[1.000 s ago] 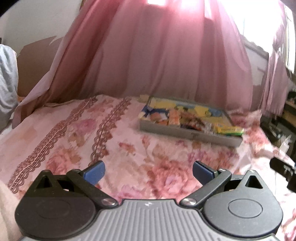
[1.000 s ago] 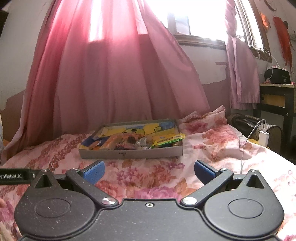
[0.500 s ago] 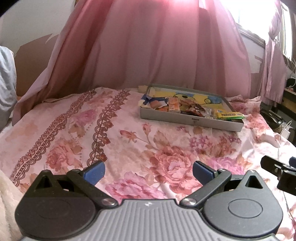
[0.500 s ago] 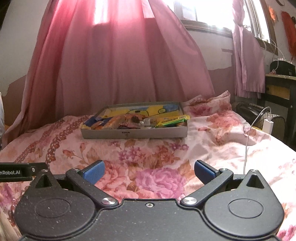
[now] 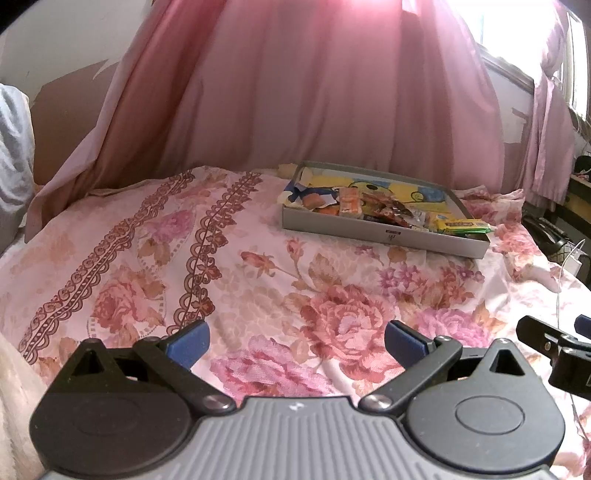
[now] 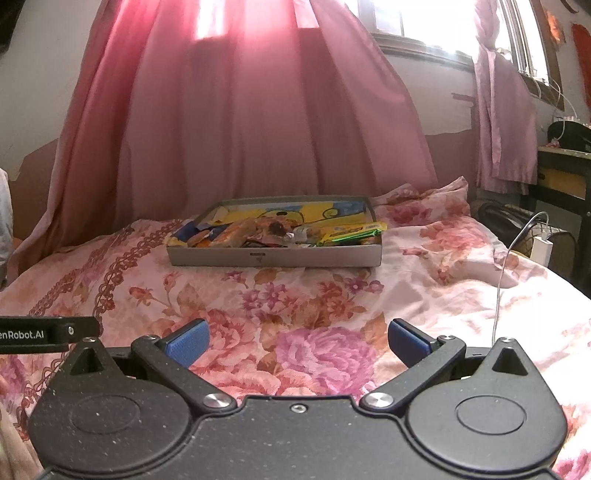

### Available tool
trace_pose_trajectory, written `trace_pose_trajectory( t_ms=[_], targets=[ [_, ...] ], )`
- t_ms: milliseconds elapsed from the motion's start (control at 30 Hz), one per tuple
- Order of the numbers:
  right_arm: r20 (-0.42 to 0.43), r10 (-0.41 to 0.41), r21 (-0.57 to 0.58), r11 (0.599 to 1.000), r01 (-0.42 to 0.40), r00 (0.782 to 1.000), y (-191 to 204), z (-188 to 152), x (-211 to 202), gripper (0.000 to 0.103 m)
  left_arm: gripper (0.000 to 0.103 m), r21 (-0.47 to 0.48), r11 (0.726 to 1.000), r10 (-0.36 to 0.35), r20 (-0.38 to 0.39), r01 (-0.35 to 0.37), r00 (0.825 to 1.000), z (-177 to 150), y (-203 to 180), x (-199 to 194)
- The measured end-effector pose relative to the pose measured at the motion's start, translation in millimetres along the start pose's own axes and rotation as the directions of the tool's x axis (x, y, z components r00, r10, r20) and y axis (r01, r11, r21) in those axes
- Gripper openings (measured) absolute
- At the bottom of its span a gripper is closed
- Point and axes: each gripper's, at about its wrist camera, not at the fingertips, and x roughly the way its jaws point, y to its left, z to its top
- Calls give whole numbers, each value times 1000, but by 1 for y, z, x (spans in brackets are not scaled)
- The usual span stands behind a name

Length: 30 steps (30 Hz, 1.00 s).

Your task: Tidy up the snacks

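1. The snack packets (image 6: pixel 273 232) heaped in the shallow grey cardboard tray (image 6: pixel 273 256) overlap so much that most cannot be told apart; only a long yellow-green wrapper (image 6: pixel 351 232) at the tray's right end, jutting over the rim, reads clearly.
2. In the left wrist view the right gripper (image 5: pixel 554 347) is cut off at the right edge, a black bracket and a bit of blue pad showing.
3. In the right wrist view a black bar with partial white lettering (image 6: pixel 44 334) enters at the left edge.
4. The left gripper (image 5: pixel 295 338) has its blue pads spread wide, nothing between them.
5. The right gripper (image 6: pixel 297 338) is equally wide apart and empty.
6. The tray sits in the upper middle of both views, well apart from both grippers, on a pink floral bedsheet (image 5: pixel 258 288).
7. A pink curtain (image 6: pixel 240 110) hangs behind the bed, backlit by a bright window (image 6: pixel 424 22) at the upper right.
8. A white charger with cable (image 6: pixel 541 245) lies at the right edge.
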Motion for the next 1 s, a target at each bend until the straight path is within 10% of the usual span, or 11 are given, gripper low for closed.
trace_pose_trajectory(
  t_ms=[1000],
  targets=[
    [-10,-1,0,1000,1,1000,0,-2,2,102,103,2,1000,-1,-2,1,1000,-2,-2,0]
  ],
)
